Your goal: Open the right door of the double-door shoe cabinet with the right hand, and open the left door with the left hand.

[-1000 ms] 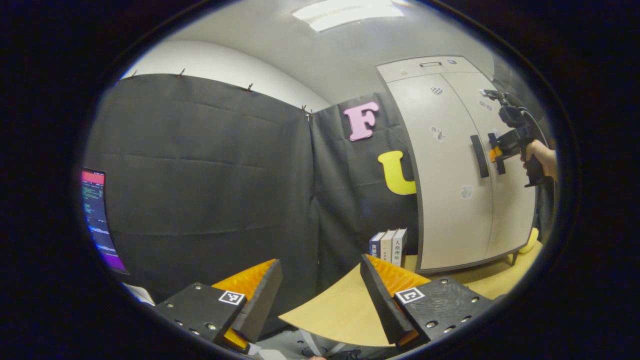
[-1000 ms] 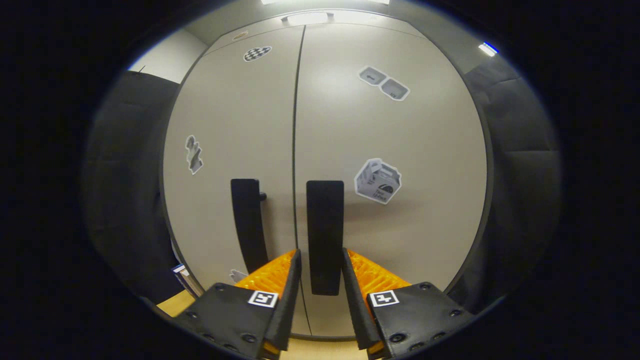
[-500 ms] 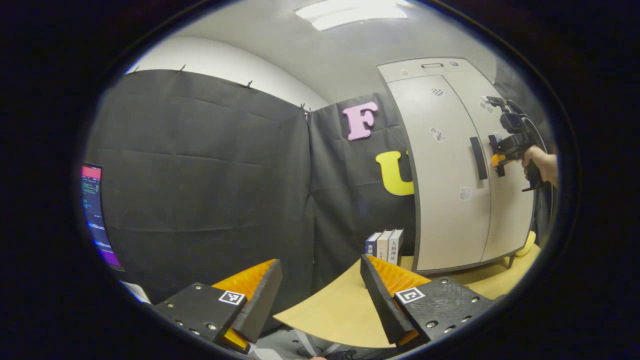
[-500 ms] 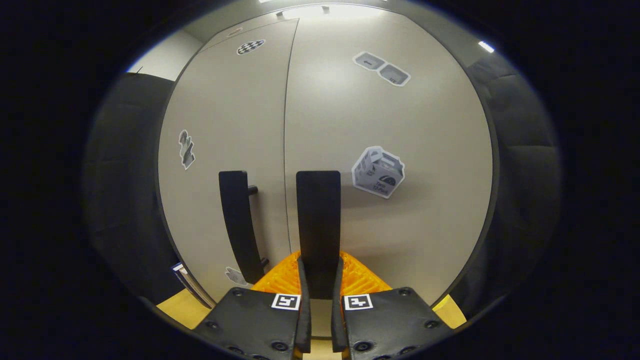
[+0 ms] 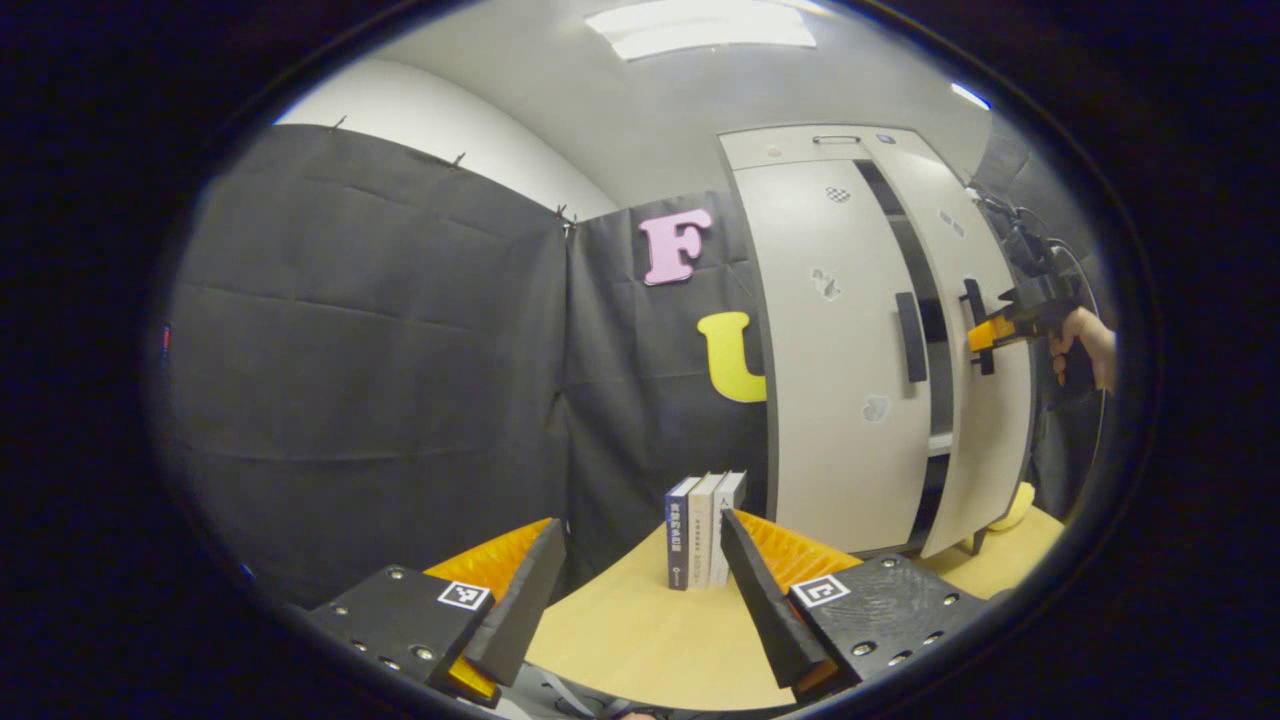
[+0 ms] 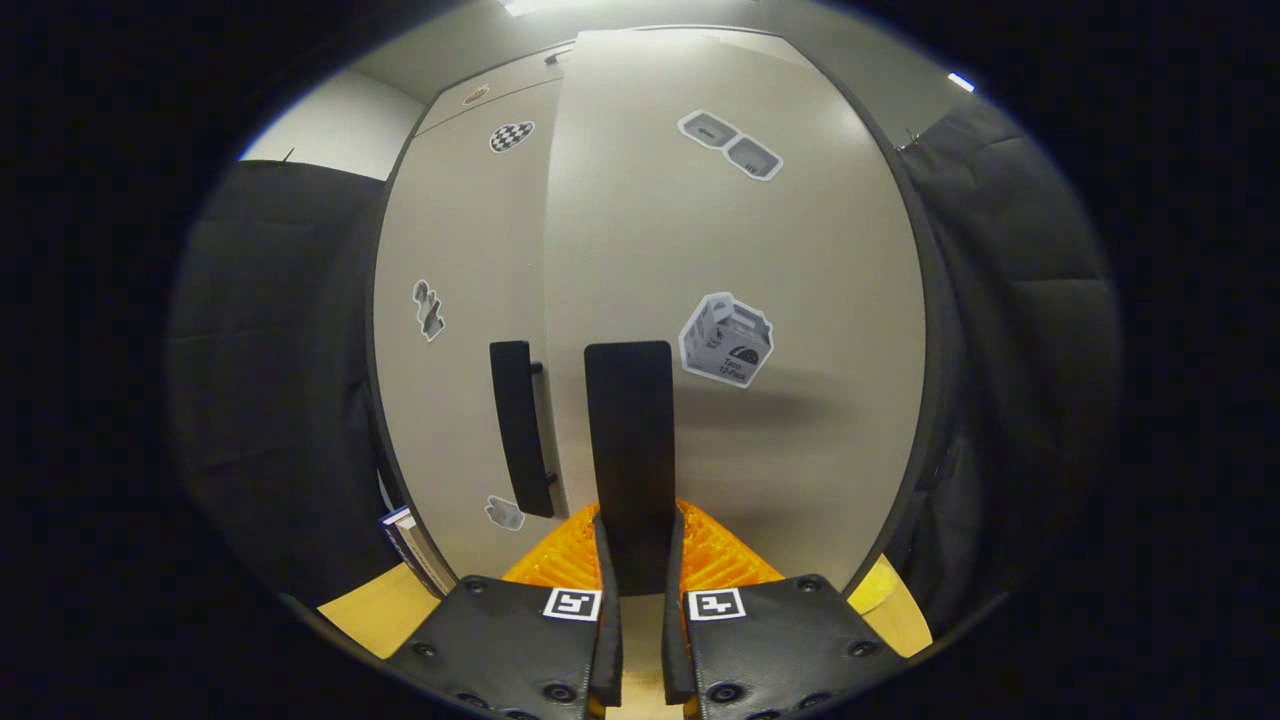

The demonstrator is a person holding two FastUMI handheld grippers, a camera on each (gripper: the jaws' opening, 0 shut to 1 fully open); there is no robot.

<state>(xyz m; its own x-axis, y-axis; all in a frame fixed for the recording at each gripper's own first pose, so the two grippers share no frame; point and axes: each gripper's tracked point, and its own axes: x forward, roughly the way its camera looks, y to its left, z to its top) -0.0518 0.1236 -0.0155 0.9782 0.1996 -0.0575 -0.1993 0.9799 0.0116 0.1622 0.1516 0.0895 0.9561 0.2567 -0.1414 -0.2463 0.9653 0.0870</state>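
Note:
The tall pale shoe cabinet (image 5: 800, 160) stands on the wooden table. Its right door (image 6: 790, 420) is swung partly out, with a dark gap (image 5: 925, 330) between the doors. My right gripper (image 6: 636, 545) is shut on the right door's black handle (image 6: 628, 430); in the left gripper view that gripper (image 5: 985, 335) hangs at the door in a hand (image 5: 1085, 340). The left door (image 5: 830, 400) is flush, and its black handle (image 5: 909, 337) is free. My left gripper (image 5: 640, 560) is open, low over the table edge, well short of the cabinet.
Three books (image 5: 703, 525) stand upright on the wooden table (image 5: 640, 640) just left of the cabinet. Black cloth walls close in the left and the back. A yellow object (image 5: 1012, 508) lies by the cabinet's right foot.
The right gripper closed on the right door's handle and has pulled that door partly out. The left gripper view has swung, so the cabinet and books sit more to the left.

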